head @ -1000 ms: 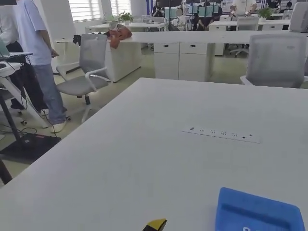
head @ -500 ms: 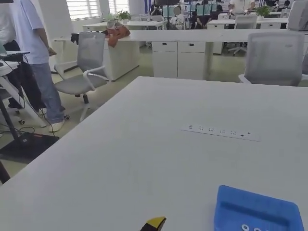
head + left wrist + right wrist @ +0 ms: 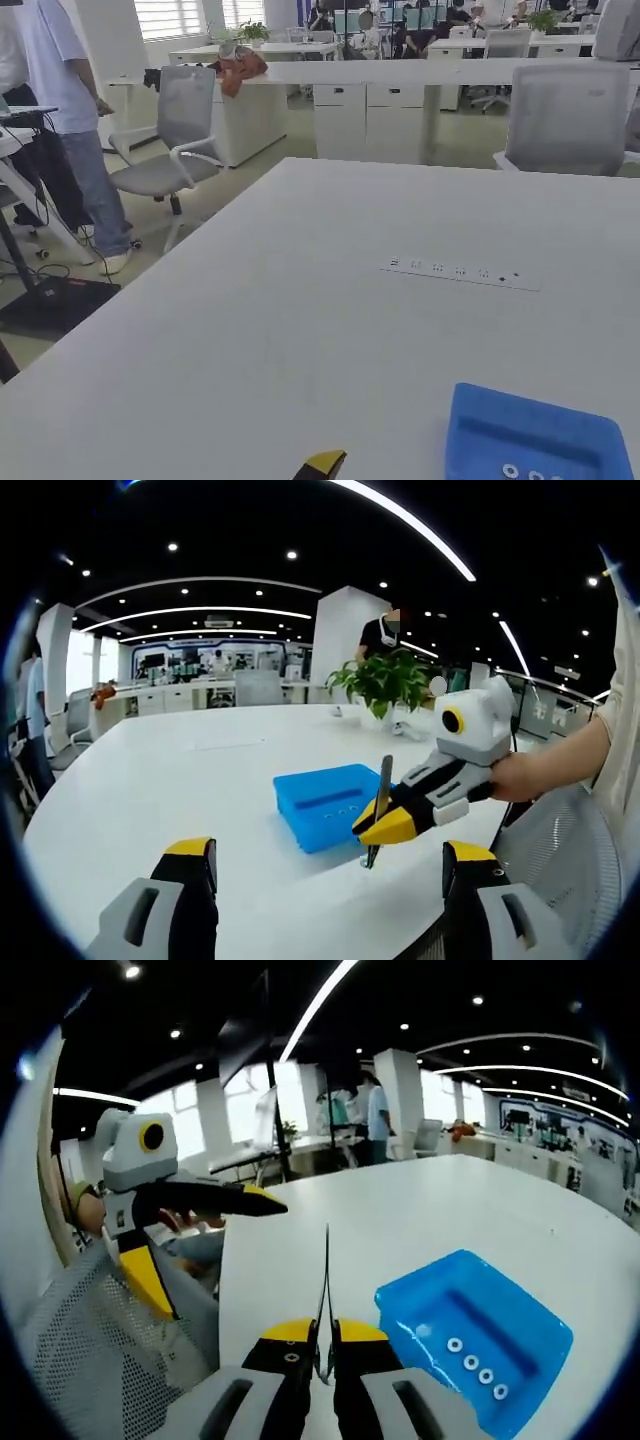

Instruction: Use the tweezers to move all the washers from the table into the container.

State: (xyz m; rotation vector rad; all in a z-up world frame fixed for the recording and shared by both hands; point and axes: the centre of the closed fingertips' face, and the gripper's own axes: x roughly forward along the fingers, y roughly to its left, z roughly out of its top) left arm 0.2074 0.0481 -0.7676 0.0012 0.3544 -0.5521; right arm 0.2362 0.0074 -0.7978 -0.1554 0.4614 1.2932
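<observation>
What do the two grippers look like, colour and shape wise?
Both are built alike. The left gripper and the right gripper have light grey moulded bodies with dark slots, black tapering jaws and yellow tips. The person's forearm is bare below what looks like a pale sleeve.

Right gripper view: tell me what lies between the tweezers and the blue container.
Bare white table lies between the tweezers and the blue container; the right gripper view shows it.
</observation>
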